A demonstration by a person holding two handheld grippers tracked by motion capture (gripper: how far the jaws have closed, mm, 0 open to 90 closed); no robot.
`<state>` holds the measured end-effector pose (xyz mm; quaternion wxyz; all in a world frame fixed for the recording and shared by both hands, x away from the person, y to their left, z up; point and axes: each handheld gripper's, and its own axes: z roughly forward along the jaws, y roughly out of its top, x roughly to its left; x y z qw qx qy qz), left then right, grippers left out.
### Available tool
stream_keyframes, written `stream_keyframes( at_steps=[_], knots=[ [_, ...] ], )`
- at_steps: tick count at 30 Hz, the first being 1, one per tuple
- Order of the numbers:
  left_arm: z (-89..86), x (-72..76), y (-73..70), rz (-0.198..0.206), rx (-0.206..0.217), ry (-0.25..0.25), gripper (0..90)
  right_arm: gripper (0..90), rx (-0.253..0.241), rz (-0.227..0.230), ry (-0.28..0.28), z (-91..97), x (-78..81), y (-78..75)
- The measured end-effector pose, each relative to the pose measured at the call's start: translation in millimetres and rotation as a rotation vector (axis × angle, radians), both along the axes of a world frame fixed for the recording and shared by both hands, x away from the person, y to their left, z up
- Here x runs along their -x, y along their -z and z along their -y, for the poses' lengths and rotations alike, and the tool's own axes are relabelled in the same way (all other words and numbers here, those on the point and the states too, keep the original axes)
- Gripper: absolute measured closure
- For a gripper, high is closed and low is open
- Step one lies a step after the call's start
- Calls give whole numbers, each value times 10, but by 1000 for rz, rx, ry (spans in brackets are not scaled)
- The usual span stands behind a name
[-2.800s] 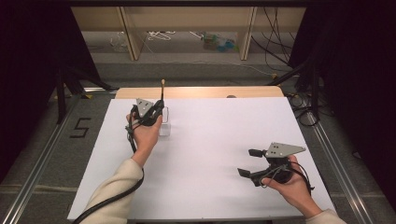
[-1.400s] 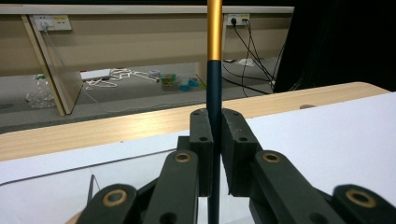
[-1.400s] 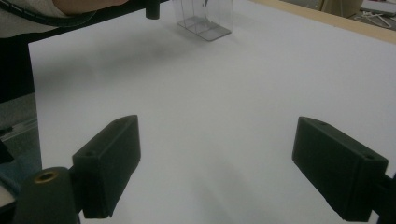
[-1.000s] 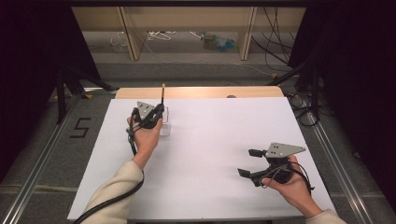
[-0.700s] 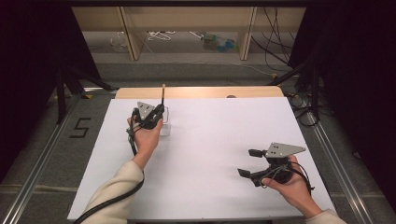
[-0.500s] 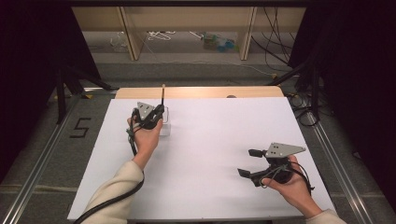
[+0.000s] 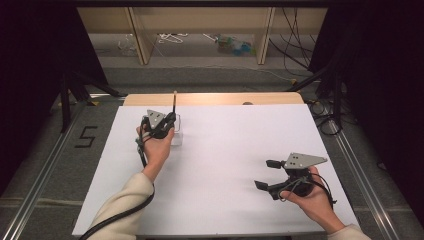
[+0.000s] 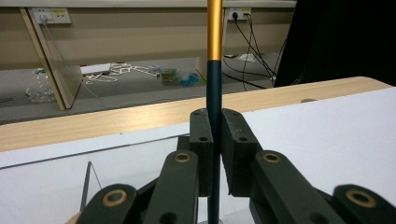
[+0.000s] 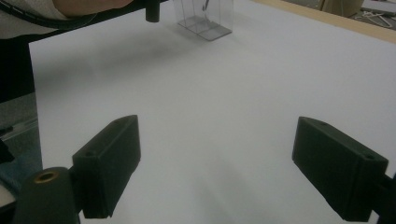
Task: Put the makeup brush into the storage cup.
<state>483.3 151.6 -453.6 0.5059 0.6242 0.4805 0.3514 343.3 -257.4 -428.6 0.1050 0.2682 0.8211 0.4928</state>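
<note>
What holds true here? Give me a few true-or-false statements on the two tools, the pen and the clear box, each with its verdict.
1. The left tool is shut on a dark pen with a gold upper part. True.
2. The pen lies flat on the white table. False: it stands upright.
3. The right tool stands open with nothing between its jaws. True.
4. The right tool grips the clear box. False: the box sits far off, by the left tool.
5. The pen is held over the clear box. True.

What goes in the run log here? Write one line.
left gripper: shut on pen, upright over clear box | right gripper: open, idle above white sheet
</note>
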Motion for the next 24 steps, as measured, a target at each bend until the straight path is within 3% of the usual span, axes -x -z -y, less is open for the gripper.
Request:
stream_keyframes(
  at_steps=[24],
  knots=[
    [4, 9, 14, -11, 6, -3, 830, 161, 0, -1, 1, -1, -2, 2]
  ],
)
